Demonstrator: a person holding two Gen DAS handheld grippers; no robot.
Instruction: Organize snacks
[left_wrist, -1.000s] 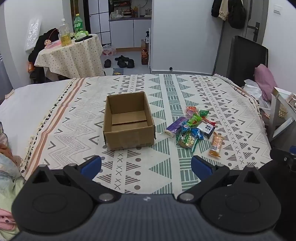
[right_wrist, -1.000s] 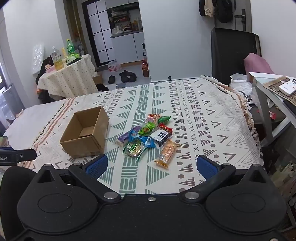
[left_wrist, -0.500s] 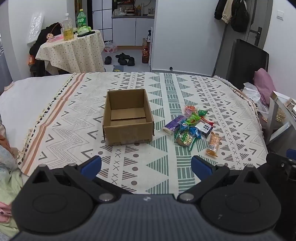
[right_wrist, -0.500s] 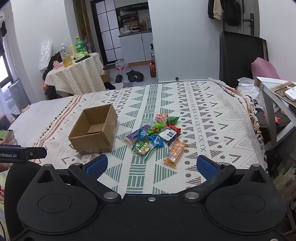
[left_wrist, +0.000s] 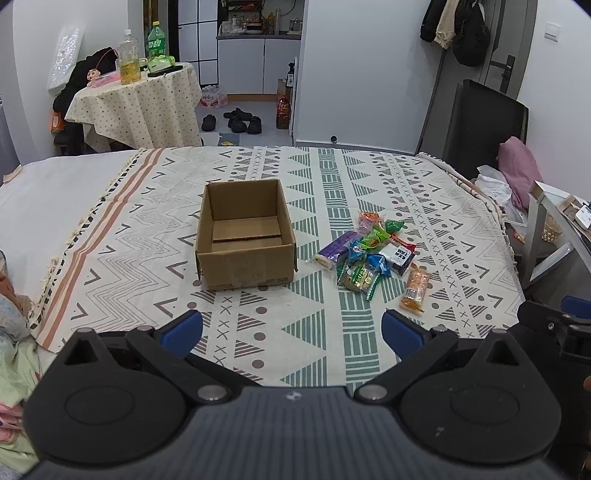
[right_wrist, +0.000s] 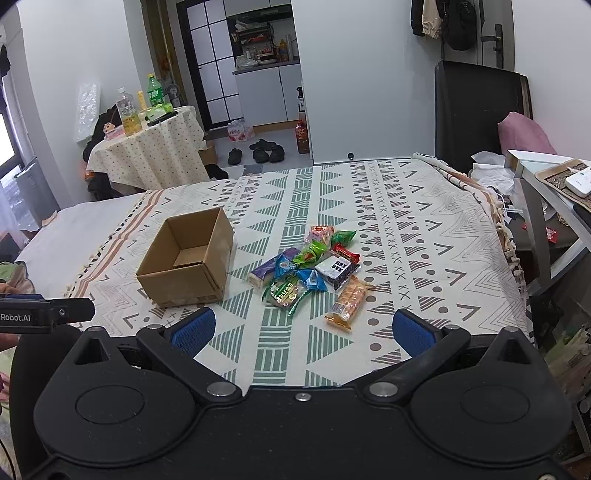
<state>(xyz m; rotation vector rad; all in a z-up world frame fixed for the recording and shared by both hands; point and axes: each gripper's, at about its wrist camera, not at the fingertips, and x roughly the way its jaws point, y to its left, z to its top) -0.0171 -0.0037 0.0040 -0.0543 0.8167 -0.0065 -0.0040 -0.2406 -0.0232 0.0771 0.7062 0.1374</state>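
Note:
An open, empty cardboard box (left_wrist: 245, 240) stands on the patterned bedspread (left_wrist: 147, 236); it also shows in the right wrist view (right_wrist: 188, 258). A pile of wrapped snacks (left_wrist: 373, 254) lies to the right of the box, also in the right wrist view (right_wrist: 314, 269). An orange packet (left_wrist: 415, 290) lies nearest, also in the right wrist view (right_wrist: 349, 301). My left gripper (left_wrist: 291, 330) is open and empty, held back above the near edge of the bed. My right gripper (right_wrist: 303, 326) is open and empty, also near the front edge.
A metal side table (right_wrist: 546, 184) stands right of the bed. A black chair (left_wrist: 484, 122) with a pink cushion is at the far right. A round table (left_wrist: 136, 99) with bottles stands beyond the bed at the left. Clothes lie at the bed's left edge (left_wrist: 14, 332).
Both grippers have pulled back and risen a little; the box and snacks look smaller and farther. Nothing on the bed has moved.

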